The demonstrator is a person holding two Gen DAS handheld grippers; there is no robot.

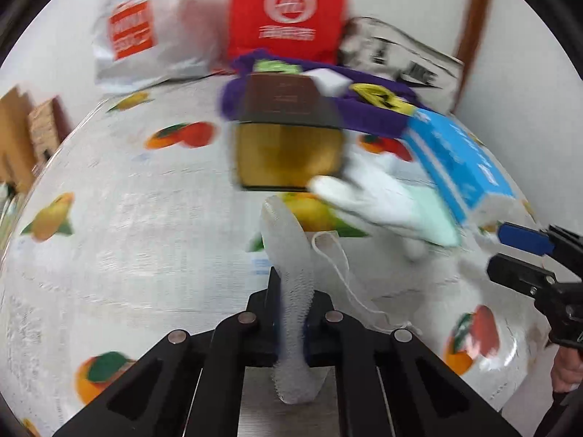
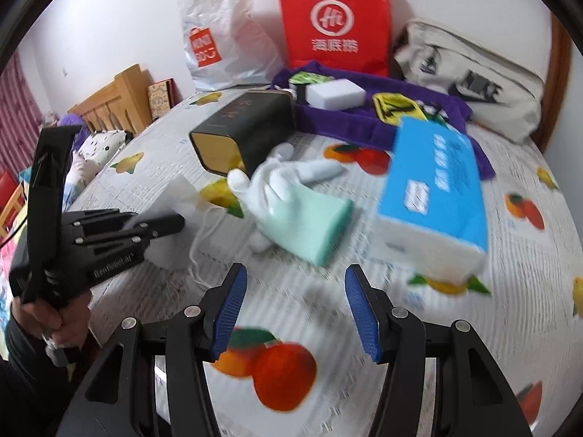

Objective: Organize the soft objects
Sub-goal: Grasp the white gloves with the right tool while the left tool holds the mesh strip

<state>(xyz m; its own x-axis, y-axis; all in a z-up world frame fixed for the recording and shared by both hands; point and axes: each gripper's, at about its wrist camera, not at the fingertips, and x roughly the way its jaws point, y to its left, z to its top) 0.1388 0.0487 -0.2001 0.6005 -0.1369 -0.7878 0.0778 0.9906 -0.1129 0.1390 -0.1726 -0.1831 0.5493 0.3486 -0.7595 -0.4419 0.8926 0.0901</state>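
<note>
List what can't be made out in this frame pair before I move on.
- Left wrist view: motion blur smears the print on the blue tissue pack and red bag.
- Left wrist view: the left gripper hides the pinched part of the white mesh pouch.
- Right wrist view: the dark tin interior beyond its gold mouth is unseen.

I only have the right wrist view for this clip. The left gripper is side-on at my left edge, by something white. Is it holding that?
Observer: Yes. In the left wrist view the left gripper is shut on a white mesh pouch.
Operator: Pinched where?
Observer: About midway; its far end rises beyond the fingertips, its near end lies back between the fingers.
Operator: And the cord I see?
Observer: It is the white drawstring, looping on the fruit-print cloth to the pouch's right.
</note>
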